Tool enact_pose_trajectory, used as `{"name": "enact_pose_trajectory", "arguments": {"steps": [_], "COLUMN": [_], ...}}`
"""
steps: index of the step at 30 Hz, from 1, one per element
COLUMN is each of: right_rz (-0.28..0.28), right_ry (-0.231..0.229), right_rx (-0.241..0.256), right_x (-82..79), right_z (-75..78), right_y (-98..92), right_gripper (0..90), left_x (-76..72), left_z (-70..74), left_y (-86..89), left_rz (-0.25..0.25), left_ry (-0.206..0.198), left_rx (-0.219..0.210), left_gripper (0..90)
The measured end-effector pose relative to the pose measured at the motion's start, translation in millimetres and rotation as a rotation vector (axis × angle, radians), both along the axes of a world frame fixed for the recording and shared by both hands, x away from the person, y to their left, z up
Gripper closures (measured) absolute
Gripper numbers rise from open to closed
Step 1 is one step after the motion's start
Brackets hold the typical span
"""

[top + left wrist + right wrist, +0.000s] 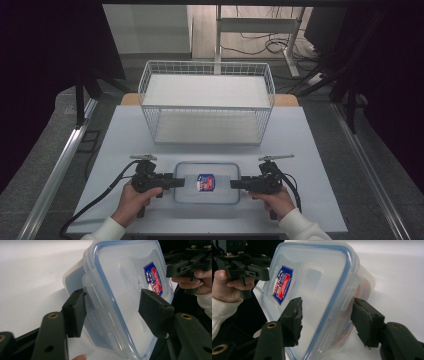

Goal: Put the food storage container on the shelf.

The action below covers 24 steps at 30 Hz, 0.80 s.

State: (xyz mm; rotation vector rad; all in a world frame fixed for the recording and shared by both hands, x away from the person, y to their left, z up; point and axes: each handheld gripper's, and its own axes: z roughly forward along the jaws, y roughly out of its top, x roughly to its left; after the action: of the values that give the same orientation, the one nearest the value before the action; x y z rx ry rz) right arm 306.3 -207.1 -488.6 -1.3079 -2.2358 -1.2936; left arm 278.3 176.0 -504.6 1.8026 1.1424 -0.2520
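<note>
A clear plastic food box (224,175) with a blue-sealed lid and a red and blue label (205,182) lies on the white table near the front edge. My left gripper (179,182) is at its left short side and my right gripper (235,184) at its right short side, both level with the box. In the left gripper view the box (125,277) has its lid edge and side latch between the open jaws (113,312). In the right gripper view the box (312,277) likewise sits between the open jaws (329,322). Something reddish shows through its wall.
A white wire basket (206,102) with two shelves stands behind the box, at the table's far middle. The white table top (125,145) spreads out on both sides of the box. A desk frame and cables lie on the floor beyond.
</note>
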Motion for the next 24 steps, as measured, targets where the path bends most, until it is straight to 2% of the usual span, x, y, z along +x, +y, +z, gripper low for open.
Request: {"name": "enact_pose_trajectory", "arguments": {"steps": [7,17,20,24], "right_rz": [-0.024,-0.042,-0.056,-0.054], "right_ry": [-0.037,-0.043,-0.039,-0.058], "right_rx": [-0.003,-0.003,0.005,0.005], "right_x": [-14.2,-19.7,-22.0,-23.3], "right_z": [4.9,7.6,10.2,12.5], "right_y": [0.0,0.1,0.9,3.2], "right_gripper": [49.1,50.7,52.3,52.5], "left_x": [-13.8,-16.6,-18.7,-18.8], "left_z": [5.9,10.0,16.1,18.1], "left_y": [-1.0,0.6,0.8,1.6], "left_rz": [0.014,0.013,0.026,0.031], "left_ry": [-0.038,-0.033,-0.065,-0.072], "left_rx": [0.01,0.005,0.019,0.021], "left_gripper": [44.4,47.0,47.5,47.0]}}
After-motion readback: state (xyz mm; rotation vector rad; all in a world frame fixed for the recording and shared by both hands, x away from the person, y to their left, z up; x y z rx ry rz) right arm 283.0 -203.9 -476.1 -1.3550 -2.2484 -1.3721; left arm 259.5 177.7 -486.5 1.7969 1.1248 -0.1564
